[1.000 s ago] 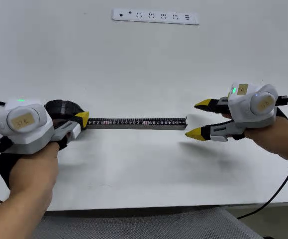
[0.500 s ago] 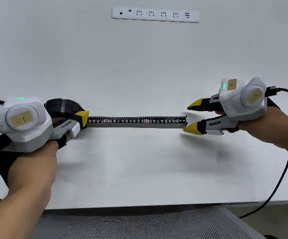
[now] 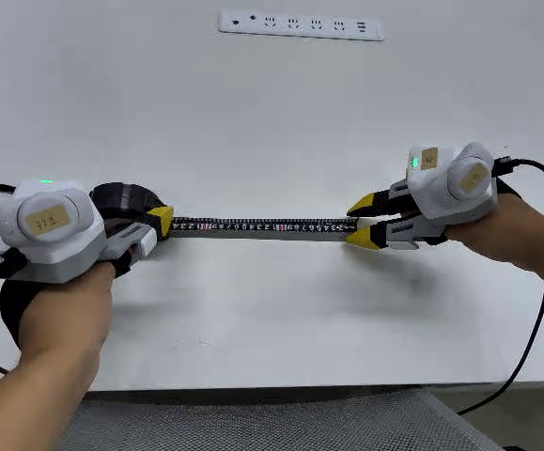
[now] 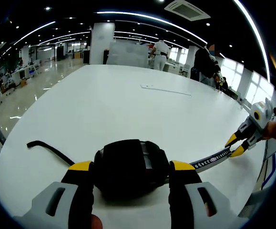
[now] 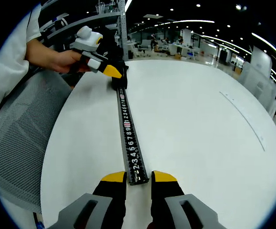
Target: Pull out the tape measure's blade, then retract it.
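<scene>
The left gripper (image 4: 131, 167) squeezes the tape measure (image 4: 128, 152) on the table (image 3: 253, 122), and its blade (image 5: 128, 129) runs straight to the right gripper (image 5: 138, 177), whose nearly closed jaws hug the tip, grip unclear

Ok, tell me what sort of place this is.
Probably a large open-plan office or lab hall: a broad white table with a power strip on it, long ceiling light strips, and rows of desks beyond.

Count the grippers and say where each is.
2. The left gripper, on the person's left, is shut on the tape measure case; the right gripper, on the right, has its fingers flanking the blade tip.
</scene>
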{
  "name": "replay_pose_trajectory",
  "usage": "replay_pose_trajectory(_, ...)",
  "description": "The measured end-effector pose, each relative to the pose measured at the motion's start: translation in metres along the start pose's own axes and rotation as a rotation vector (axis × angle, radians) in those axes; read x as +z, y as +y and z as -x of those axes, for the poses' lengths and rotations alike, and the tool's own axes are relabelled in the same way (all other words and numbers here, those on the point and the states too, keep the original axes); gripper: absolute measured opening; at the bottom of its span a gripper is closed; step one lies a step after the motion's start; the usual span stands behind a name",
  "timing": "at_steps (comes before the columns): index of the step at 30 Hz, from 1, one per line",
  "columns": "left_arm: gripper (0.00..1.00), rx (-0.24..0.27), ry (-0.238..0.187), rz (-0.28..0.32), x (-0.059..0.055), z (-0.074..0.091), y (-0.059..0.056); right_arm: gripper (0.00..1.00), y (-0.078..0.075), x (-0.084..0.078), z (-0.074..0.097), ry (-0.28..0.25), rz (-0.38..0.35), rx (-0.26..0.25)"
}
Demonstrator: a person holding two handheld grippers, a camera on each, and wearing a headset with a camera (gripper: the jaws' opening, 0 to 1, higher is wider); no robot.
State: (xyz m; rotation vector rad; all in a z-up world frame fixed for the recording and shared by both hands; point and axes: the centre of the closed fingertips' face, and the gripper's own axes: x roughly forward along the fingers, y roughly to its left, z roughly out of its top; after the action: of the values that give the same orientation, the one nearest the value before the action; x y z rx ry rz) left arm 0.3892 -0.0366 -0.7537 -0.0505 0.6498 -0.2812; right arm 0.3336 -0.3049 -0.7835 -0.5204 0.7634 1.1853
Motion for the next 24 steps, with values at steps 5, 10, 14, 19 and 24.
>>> replay_pose_trajectory(5,0.59,0.002,0.001,0.000,-0.0003,-0.0002,0.0003,0.15,0.0014,-0.0015,-0.0023,0.008,0.015,0.009)
replay_pose_trajectory(10,0.59,0.003,0.002,0.004,-0.0003,-0.0005,0.0004,0.13,0.0013,-0.0054,-0.0025,0.018,0.037,0.006)
replay_pose_trajectory(14,0.60,0.003,0.000,0.007,-0.0001,-0.0004,0.0003,0.12,0.0010,-0.0055,-0.0018,0.015,0.037,0.001)
replay_pose_trajectory(19,0.59,0.001,0.004,0.005,-0.0003,-0.0006,0.0005,0.12,0.0010,-0.0053,-0.0015,0.012,0.036,-0.002)
replay_pose_trajectory(24,0.58,0.000,0.014,-0.003,-0.0004,-0.0003,0.0006,0.12,0.0006,-0.0053,-0.0016,0.013,0.041,-0.003)
